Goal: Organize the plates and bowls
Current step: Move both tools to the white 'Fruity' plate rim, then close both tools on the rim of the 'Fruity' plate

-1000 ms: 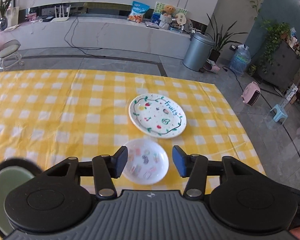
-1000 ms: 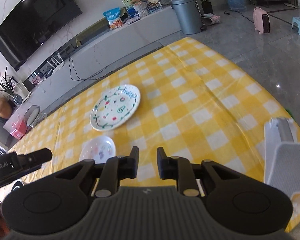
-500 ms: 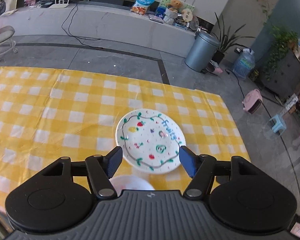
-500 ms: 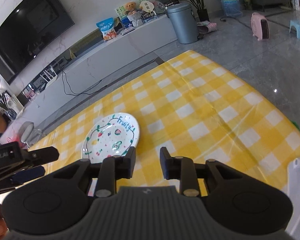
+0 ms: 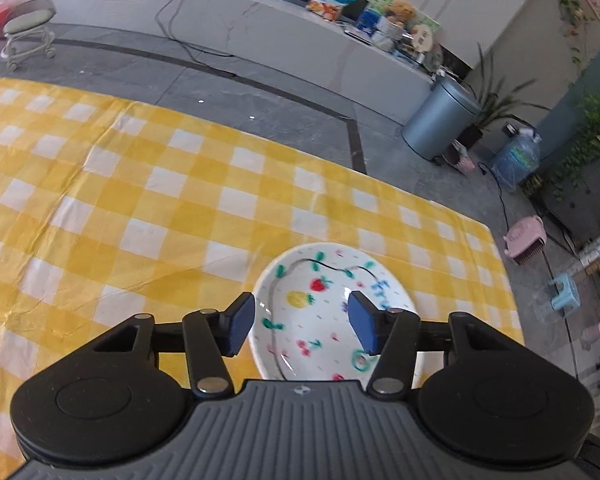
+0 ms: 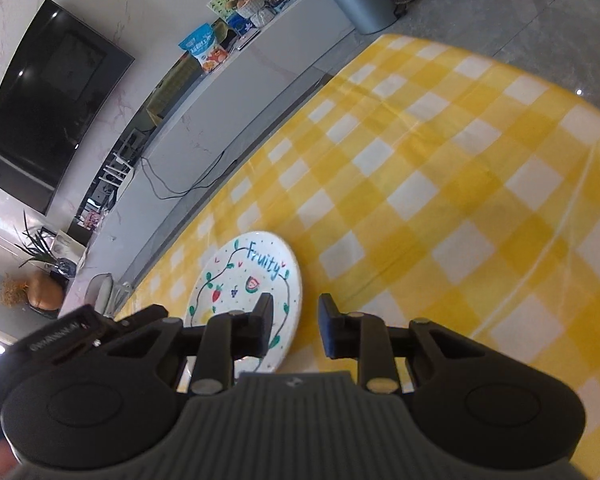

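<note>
A white plate painted with fruit and the word "Fruity" lies flat on the yellow checked tablecloth near the table's right edge. My left gripper hovers just over it, and the plate's near half shows through the gap between the blue pads. Those jaws are closing and neither pad touches the plate. In the right wrist view the plate lies ahead and to the left. My right gripper stands narrowly open beside the plate's right rim, with bare cloth between its fingers.
The tablecloth stretches away to the right of the plate. The table's far edge drops to a grey floor with a metal bin and a stool. The left gripper's body sits close on the left.
Both grippers moved forward and down to the fruit plate. The small patterned bowl and the green dish left the left view, the white rack left the right view. Left jaws widened, then narrowed.
</note>
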Demonstrator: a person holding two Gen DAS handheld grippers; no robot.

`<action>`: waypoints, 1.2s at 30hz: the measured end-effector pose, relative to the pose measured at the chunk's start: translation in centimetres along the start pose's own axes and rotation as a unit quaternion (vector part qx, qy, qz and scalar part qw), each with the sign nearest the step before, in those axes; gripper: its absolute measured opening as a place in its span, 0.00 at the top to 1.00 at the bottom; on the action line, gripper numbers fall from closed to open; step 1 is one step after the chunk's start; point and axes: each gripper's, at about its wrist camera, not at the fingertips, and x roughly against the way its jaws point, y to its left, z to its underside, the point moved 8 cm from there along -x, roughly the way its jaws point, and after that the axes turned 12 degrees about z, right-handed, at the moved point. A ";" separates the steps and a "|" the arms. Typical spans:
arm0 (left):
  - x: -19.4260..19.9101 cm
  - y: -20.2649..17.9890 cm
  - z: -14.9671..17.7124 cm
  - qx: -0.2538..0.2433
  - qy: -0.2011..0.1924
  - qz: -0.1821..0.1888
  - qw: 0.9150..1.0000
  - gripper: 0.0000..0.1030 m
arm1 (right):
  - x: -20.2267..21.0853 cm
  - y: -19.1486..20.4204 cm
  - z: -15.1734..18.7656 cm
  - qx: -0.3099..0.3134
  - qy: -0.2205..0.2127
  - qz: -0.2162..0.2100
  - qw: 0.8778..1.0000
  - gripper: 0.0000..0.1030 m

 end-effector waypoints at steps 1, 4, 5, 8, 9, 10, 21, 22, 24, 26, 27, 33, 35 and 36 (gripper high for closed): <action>-0.2 0.5 -0.2 0.008 -0.005 -0.003 1.000 0.40 | -0.5 0.0 0.0 -0.005 0.006 -0.004 1.000 0.77; -1.0 1.6 -0.2 0.027 -0.001 0.002 1.000 0.46 | -1.6 0.0 -0.2 -0.014 0.017 -0.013 1.000 0.77; -1.3 1.8 -0.1 0.030 0.002 0.003 1.000 0.49 | -1.9 -0.1 -0.2 -0.017 0.020 -0.013 1.000 0.77; -2.2 2.2 0.2 0.039 0.012 0.004 0.999 0.58 | -2.6 -0.3 -0.2 -0.020 0.023 -0.014 0.999 0.77; -2.2 2.2 0.2 0.039 0.006 0.005 0.999 0.60 | -2.7 -0.4 -0.1 -0.021 0.024 -0.014 0.999 0.77; -2.2 2.2 0.2 0.038 0.003 0.007 0.999 0.63 | -2.9 -0.5 -0.1 -0.024 0.025 -0.016 0.999 0.77; -2.2 2.2 0.4 0.011 -0.010 0.004 1.000 0.84 | -3.9 -0.6 0.4 -0.058 0.038 -0.058 0.996 0.84; -2.2 2.2 0.4 0.009 -0.010 0.004 1.000 0.85 | -3.9 -0.6 0.5 -0.058 0.037 -0.058 0.996 0.84; -2.1 2.2 0.4 0.011 -0.012 0.002 1.000 0.85 | -3.9 -0.6 0.5 -0.058 0.035 -0.054 0.996 0.88; -2.1 2.1 0.4 0.012 -0.012 -0.001 1.000 0.86 | -4.0 -0.8 0.5 -0.061 0.036 -0.049 0.996 0.95; -2.1 2.0 0.4 0.009 -0.012 -0.001 1.000 0.86 | -4.0 -0.9 0.6 -0.063 0.038 -0.048 0.996 0.96; -1.2 1.1 0.2 0.005 -0.021 0.003 1.000 0.86 | -3.4 -1.3 0.4 -0.076 0.043 -0.050 0.995 0.96; -0.8 0.7 0.1 0.002 -0.024 0.005 1.000 0.86 | -3.1 -1.4 0.3 -0.078 0.046 -0.050 0.995 0.96; -0.6 0.5 0.0 0.001 -0.026 0.005 1.000 0.86 | -3.0 -1.5 0.4 -0.082 0.049 -0.052 0.994 0.96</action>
